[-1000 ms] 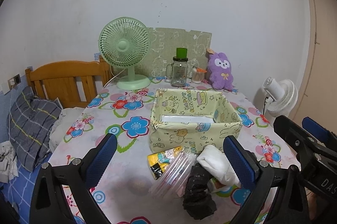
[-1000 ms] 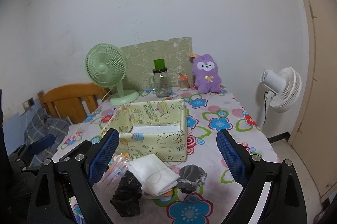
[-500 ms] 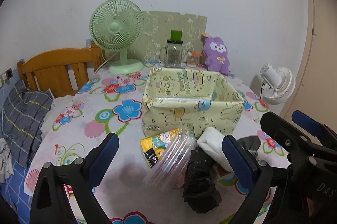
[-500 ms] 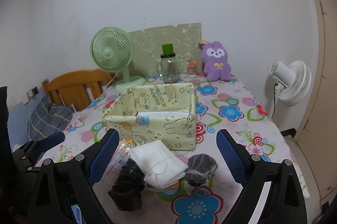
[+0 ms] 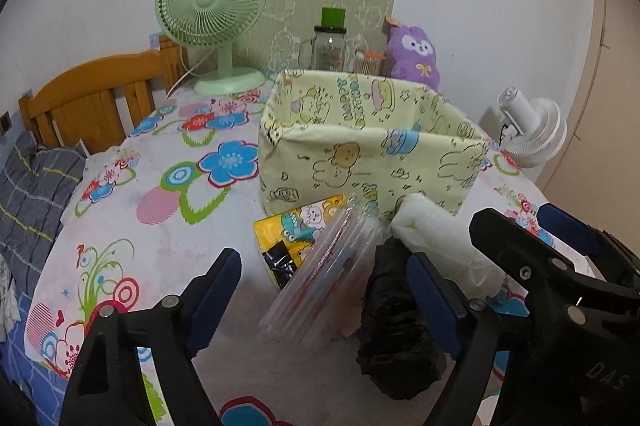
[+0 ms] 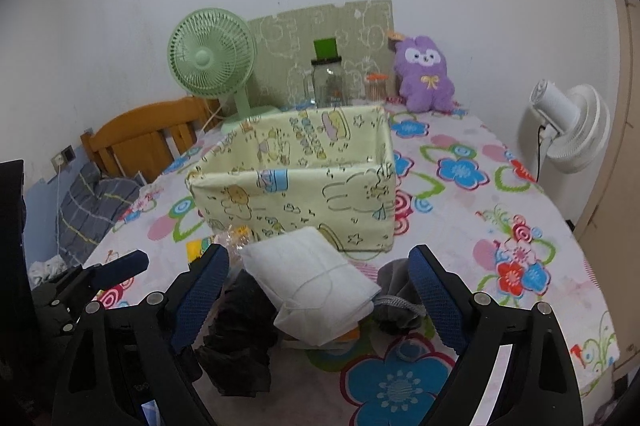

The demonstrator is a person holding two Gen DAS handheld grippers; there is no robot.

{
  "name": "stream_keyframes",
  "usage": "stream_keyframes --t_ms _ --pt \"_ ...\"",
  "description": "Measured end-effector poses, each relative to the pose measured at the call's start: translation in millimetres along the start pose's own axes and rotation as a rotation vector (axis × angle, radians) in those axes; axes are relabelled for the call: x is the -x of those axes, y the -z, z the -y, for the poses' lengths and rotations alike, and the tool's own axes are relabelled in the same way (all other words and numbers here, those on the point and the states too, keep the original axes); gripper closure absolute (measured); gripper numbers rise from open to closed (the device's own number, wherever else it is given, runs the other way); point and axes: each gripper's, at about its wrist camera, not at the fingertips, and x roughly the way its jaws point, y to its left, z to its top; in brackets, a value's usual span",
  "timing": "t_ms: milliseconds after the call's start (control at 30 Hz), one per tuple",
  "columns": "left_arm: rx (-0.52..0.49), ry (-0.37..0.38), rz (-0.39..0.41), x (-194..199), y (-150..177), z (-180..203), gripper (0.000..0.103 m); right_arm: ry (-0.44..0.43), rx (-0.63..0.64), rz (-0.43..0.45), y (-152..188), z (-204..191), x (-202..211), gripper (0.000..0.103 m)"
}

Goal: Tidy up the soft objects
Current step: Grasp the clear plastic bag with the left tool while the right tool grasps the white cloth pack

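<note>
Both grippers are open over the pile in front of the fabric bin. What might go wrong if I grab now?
The white cloth overlaps the black bundle and grey pouch, so the right gripper may pinch two at once. The clear plastic bags under the left gripper look slippery and could slide out.

White letters "DAS" were printed on the black body of the right gripper [image 5: 560, 258], at the lower right of the left wrist view. The curved print on the yellow fabric box [image 5: 372, 162] was too blurred to read.
</note>
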Motion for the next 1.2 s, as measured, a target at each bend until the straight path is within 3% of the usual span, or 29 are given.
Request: stream_keyframes --t_ms 367,567,733,1200 --pt "0.012 -0.028 -0.066 -23.6 3.7 -3.4 0.033 -0.02 0.001 -0.074 4.2 -6.8 -28.6 0.011" --pt "0.02 -0.012 -0.091 -32.7 5.7 -4.4 0.054 -0.026 -0.015 -0.118 6.7 -6.6 -44.5 0.017" --pt "0.01 0.0 -0.092 -35.1 5.4 -3.5 0.06 -0.045 -0.043 -0.157 8.8 -6.1 -55.4 0.024" --pt "-0.009 -0.012 -0.077 -33.4 0.7 1.1 0.078 -0.085 -0.043 -0.173 5.2 -13.5 -60.2 0.069"
